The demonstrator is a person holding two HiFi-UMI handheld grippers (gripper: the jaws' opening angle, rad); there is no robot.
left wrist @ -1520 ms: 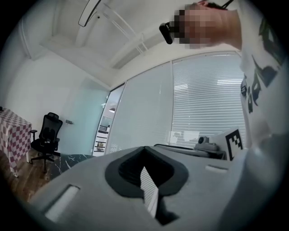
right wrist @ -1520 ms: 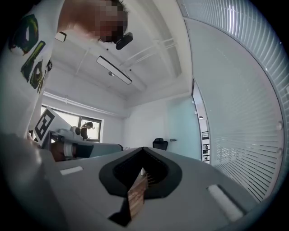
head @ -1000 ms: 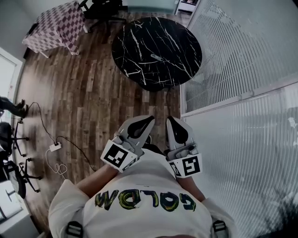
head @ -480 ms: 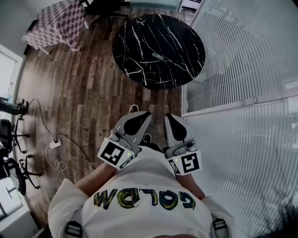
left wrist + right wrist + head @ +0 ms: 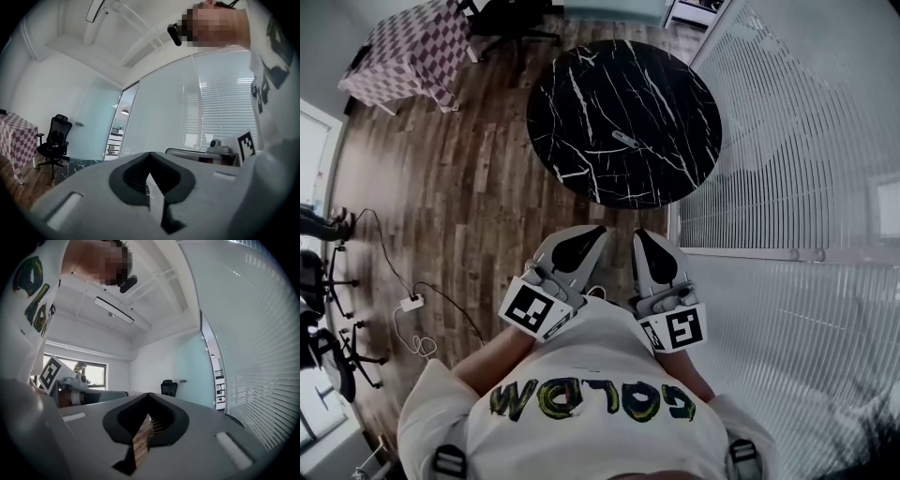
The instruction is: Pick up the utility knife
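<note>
The utility knife (image 5: 627, 140), a small grey bar, lies right of centre on the round black marble table (image 5: 581, 141), which stands on the wood floor ahead of me. Both grippers are held close to my chest, well short of the table and pointing towards it. In the head view my left gripper (image 5: 598, 230) and right gripper (image 5: 639, 234) sit side by side. The left gripper (image 5: 150, 154) has its jaws meeting at the tips with nothing between them. My right gripper (image 5: 149, 394) is shut and empty as well.
A glass wall with blinds (image 5: 787, 169) runs along the right, close to the table. A table with a checked cloth (image 5: 408, 52) and an office chair (image 5: 511, 14) stand at the back left. A power strip with its cable (image 5: 411, 302) lies on the floor at left.
The table and knife have drawn nearer and grown larger in the head view as I move towards them. Both grippers keep their place at my chest, still shut.
</note>
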